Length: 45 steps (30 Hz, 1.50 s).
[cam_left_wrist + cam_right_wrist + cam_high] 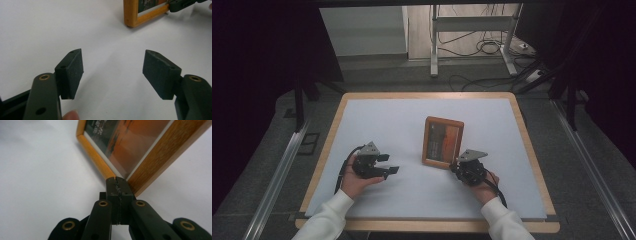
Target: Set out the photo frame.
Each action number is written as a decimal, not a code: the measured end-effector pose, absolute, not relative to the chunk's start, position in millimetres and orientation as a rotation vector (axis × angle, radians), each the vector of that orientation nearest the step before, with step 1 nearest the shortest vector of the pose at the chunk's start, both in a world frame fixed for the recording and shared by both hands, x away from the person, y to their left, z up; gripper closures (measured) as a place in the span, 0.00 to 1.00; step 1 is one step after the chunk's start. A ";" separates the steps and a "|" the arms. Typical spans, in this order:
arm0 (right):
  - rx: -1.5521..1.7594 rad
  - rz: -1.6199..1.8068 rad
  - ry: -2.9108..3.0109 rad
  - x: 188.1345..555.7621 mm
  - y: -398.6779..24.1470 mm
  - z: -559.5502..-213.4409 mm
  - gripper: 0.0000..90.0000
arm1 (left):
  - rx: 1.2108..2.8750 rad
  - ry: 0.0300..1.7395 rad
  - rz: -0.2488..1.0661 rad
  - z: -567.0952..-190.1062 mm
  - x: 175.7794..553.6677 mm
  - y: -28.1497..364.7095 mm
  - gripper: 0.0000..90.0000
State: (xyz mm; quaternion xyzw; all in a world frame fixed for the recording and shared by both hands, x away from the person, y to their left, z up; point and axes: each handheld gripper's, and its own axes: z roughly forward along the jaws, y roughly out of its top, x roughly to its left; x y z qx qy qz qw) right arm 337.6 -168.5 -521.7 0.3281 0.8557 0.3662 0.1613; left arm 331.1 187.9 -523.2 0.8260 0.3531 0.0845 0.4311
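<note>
High view looks down on a wooden-edged table with a white top (377,115). A small wooden picture frame holding an orange-toned print (442,142) lies flat right of centre. At its near right corner sits the right gripper (117,179), jaws pressed together with their tips against that corner; whether they pinch anything I cannot tell. Well apart to the left, the left gripper (113,72) hovers with jaws spread wide, nothing between them.
</note>
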 end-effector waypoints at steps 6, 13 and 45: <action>0.950 1.047 2.426 339.6 -172.1 -521.9 1.00 | 2.063 0.878 0.213 -523.4 331.3 188.0 0.36; 0.961 1.046 2.416 341.5 -175.6 -522.1 1.00 | 2.064 0.878 0.214 -523.4 331.3 187.9 0.35; 0.939 1.152 2.359 328.8 -184.4 -507.8 1.00 | 2.043 0.879 0.222 -519.2 329.5 190.6 0.35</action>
